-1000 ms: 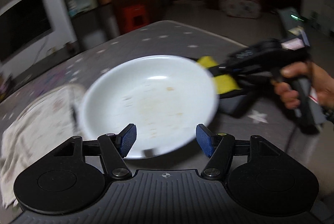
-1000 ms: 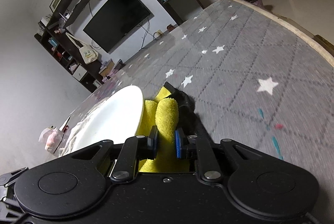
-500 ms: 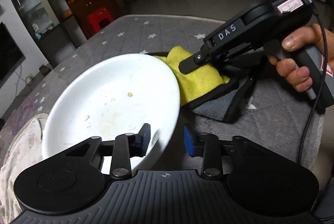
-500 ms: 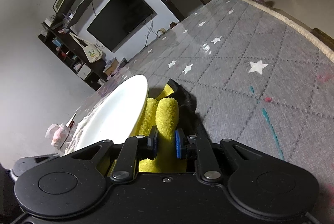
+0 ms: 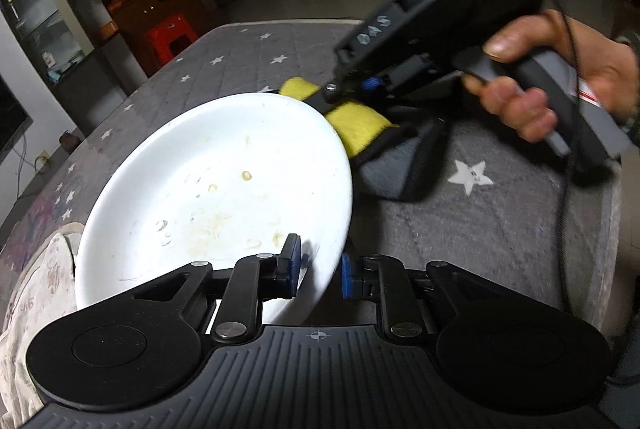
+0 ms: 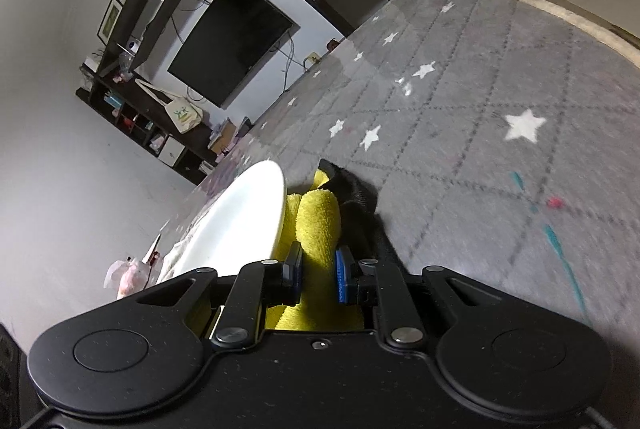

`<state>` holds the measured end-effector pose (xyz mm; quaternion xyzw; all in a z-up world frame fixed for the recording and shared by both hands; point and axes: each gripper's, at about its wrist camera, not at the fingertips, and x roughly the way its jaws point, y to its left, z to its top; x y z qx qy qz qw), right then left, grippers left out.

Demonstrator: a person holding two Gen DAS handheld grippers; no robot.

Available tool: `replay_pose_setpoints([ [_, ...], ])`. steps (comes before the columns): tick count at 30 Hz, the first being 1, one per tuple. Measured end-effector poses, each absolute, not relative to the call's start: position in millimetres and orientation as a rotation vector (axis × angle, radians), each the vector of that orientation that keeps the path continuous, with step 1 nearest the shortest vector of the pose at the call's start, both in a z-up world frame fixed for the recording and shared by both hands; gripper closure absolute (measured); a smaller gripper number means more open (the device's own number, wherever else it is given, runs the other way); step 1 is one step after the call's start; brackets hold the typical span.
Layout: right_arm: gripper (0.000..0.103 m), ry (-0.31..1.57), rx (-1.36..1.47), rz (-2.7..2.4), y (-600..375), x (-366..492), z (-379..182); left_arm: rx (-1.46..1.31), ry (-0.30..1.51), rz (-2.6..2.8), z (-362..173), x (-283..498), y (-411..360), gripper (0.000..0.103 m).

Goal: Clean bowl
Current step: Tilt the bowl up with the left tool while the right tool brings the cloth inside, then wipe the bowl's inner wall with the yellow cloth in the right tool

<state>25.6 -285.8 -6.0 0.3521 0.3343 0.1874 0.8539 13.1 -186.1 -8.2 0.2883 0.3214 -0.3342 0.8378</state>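
Now left gripper clamps the rim of a glossy white bowl, crumbs and smears inside; right gripper pinches the fluffy yellow cloth

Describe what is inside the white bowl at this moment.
Inside the white bowl, the left wrist view shows yellowish smears and small crumbs. The left gripper clamps the near rim, hiding a strip of the inside. The yellow cloth in the right gripper sits outside, behind it.

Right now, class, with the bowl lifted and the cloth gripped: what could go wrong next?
1. The left gripper pinches only the bowl rim; wiping pressure might lever it loose.
2. The cloth hangs behind the tilted bowl, so it may snag the rim.
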Motion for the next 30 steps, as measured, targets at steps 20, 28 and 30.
replay_pose_setpoints([
  [20,0.085,0.76,0.629,0.464,-248.0,89.2,6.4,0.633,0.697,-0.797,-5.4,-7.6,-149.8,0.08],
  [28,0.085,0.757,0.611,0.452,-249.9,74.8,9.8,0.59,0.699,-0.747,-0.3,-5.0,-175.7,0.079],
  [30,0.085,0.755,0.595,0.446,-250.7,69.7,12.0,0.58,0.699,-0.734,1.0,-4.4,-182.1,0.077],
])
